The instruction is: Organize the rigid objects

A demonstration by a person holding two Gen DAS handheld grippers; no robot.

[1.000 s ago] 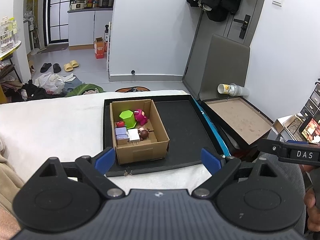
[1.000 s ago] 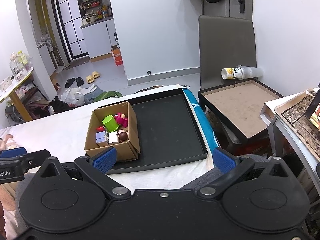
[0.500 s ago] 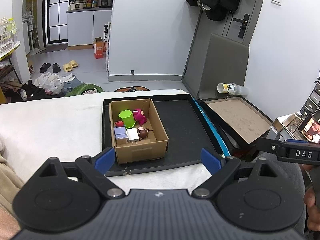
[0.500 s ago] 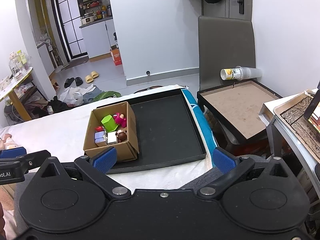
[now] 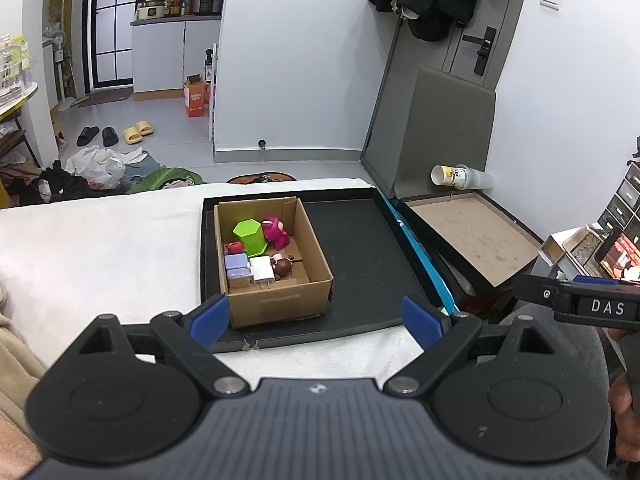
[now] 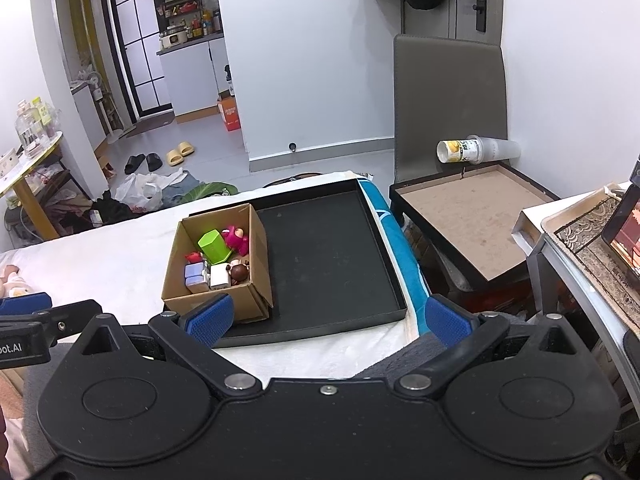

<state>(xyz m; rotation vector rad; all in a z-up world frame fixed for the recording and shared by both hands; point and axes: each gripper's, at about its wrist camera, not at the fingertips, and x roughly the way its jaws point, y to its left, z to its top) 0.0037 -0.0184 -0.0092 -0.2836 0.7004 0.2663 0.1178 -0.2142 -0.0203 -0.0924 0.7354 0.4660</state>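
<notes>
Both tools, left (image 5: 316,320) and right (image 6: 328,318), are hovering wide open and empty, barely shifting from a second ago, while toys are lying in the cardboard box (image 5: 280,304) on the black tray (image 5: 360,256).

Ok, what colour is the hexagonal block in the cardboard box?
Bright lime green; the hexagonal block shows best in the left wrist view.
</notes>
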